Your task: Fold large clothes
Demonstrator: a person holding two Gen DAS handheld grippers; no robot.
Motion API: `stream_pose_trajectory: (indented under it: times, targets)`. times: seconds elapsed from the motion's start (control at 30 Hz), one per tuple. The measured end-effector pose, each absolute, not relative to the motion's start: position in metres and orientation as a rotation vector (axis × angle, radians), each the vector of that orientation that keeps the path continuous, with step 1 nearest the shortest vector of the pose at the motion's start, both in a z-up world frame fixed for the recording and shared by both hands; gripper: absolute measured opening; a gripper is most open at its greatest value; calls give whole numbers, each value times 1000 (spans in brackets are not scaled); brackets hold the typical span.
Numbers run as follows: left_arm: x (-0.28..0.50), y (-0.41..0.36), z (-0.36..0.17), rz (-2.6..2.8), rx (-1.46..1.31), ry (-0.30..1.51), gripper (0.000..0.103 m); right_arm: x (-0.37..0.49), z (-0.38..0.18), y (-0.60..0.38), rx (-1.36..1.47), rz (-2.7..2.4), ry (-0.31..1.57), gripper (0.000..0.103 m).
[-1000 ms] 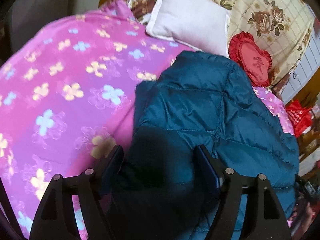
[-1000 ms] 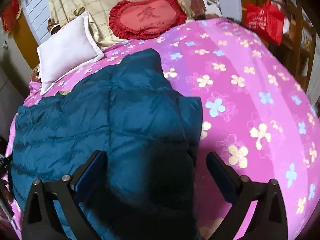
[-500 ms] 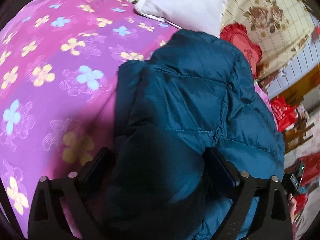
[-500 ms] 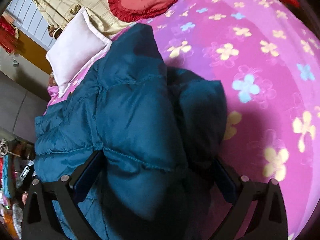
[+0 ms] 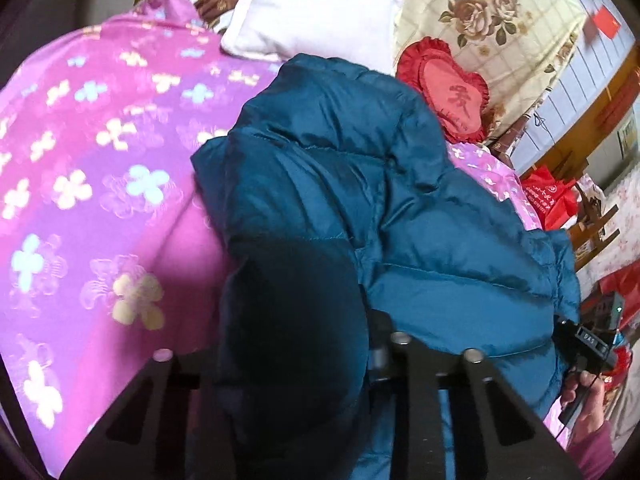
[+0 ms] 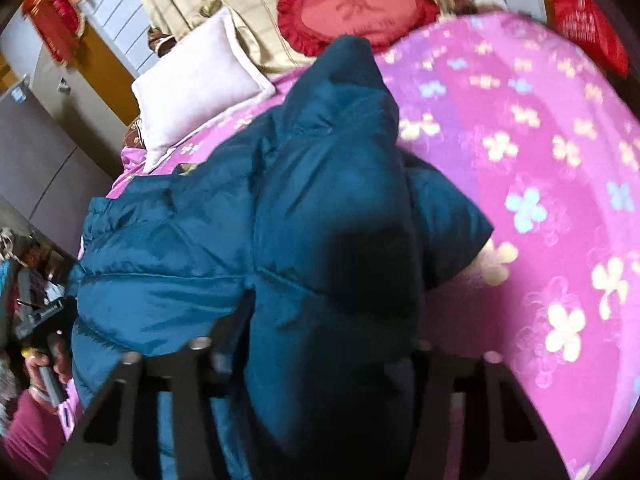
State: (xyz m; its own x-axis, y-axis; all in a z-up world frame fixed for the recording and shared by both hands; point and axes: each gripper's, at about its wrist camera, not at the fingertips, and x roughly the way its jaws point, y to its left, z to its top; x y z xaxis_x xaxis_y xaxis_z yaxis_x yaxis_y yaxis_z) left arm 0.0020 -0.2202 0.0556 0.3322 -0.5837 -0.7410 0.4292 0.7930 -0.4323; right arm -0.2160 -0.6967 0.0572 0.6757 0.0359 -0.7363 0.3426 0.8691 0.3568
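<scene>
Both claws, left (image 5: pixel 296 344) and right (image 6: pixel 320 344), are clamped on bunched edges of the puffy teal quilted down jacket (image 5: pixel 360 184), which lies on the pink flowered bedspread (image 5: pixel 80 184). Lift evenly, carry the fold across squarely, avoiding sagging.

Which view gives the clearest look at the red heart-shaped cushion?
The right wrist view: the red heart-shaped cushion lies almost whole against the floral bedding, only its lower edge hidden by the blue jacket. The left wrist view shows it smaller, partly behind the jacket.
</scene>
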Motion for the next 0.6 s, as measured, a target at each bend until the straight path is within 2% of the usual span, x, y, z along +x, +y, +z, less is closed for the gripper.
stream_pose_trajectory:
  times: [0.07, 0.17, 0.43, 0.6]
  targets:
    - [-3, -218, 65, -663, -172, 1027, 5, -222, 69, -690, 482, -188, 794, 38]
    - [-15, -204, 84, -680, -201, 1015, 2, -234, 87, -682, 471, -187, 762, 33]
    - [-77, -164, 126, -764, -173, 1016, 1, -304, 140, -645, 490, -100, 720, 31]
    - [-111, -133, 124, -764, -188, 1064, 2, -355, 141, -624, 535, -55, 762, 31]
